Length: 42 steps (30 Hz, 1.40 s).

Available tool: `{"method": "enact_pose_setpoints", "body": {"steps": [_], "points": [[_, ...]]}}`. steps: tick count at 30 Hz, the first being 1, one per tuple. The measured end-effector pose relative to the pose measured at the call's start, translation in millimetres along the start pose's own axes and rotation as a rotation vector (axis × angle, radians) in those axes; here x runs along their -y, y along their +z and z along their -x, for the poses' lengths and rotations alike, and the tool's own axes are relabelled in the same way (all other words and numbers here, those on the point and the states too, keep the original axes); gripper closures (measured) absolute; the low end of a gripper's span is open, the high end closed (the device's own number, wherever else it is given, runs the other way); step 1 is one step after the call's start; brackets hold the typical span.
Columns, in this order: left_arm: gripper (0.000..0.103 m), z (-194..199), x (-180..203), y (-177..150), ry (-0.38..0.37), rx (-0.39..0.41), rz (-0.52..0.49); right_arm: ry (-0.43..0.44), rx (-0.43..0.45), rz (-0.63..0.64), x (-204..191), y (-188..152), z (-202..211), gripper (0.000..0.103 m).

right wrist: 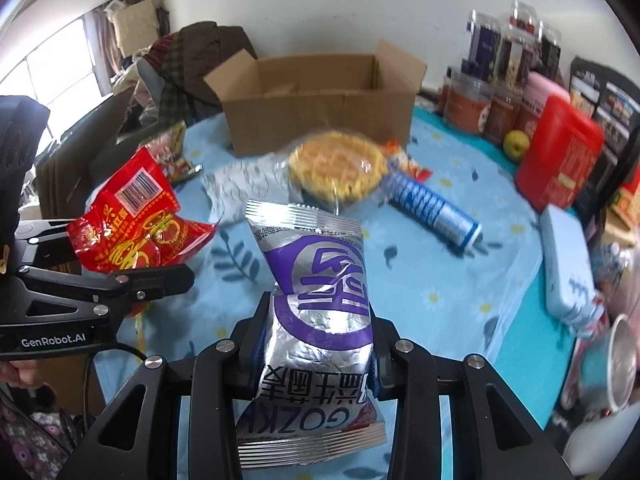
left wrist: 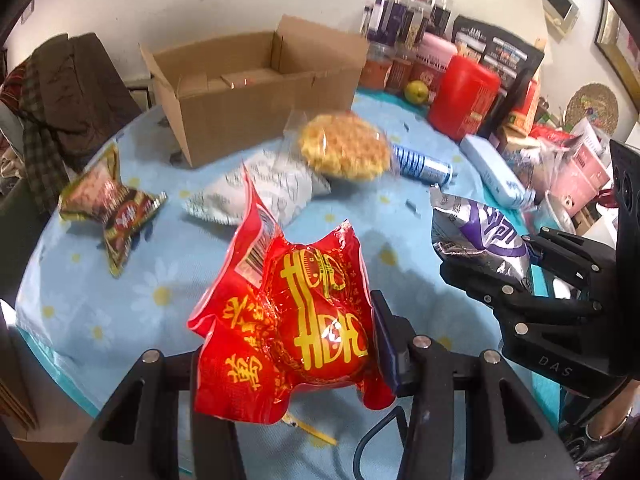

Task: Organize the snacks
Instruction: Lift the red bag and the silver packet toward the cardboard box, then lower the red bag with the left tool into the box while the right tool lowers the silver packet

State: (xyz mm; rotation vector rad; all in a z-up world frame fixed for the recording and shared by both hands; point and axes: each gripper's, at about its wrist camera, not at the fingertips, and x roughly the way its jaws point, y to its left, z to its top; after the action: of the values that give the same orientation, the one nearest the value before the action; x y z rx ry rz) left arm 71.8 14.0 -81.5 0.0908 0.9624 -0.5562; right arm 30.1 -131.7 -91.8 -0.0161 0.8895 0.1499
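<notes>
Nearest the left camera, the left gripper (left wrist: 294, 360) pinches a shiny red snack packet (left wrist: 288, 320) printed with yellow characters, lifted above the blue daisy tablecloth (left wrist: 120, 300). Beside it, the right gripper (right wrist: 314, 356) squeezes a crinkled silver-and-purple foil bag (right wrist: 320, 312) around its middle. Both packets hang in the air, probably bound for the open cardboard box (left wrist: 256, 92) at the table's far side. A round yellow noodle cake (left wrist: 344, 146) lies before the box.
</notes>
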Motion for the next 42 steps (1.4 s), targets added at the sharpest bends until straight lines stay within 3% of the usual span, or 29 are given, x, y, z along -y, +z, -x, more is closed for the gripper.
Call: {"method": "enact_pose_setpoints", "body": {"steps": [25, 33, 42], "points": [[0.057, 55.7, -6.6, 102.1, 0.02, 0.293, -0.061, -0.047, 0.256, 0.142, -5.8, 108.9, 39.9, 0.065], [0.057, 56.1, -22.1, 143.7, 0.037, 0.352, -0.065, -0.024, 0.303, 0.182, -4.3, 154.4, 27.2, 0.066], [0.057, 33.6, -50.7, 188.5, 0.07, 0.365, -0.066, 0.004, 0.315, 0.177, 5.9, 205.3, -7.8, 0.065]]}}
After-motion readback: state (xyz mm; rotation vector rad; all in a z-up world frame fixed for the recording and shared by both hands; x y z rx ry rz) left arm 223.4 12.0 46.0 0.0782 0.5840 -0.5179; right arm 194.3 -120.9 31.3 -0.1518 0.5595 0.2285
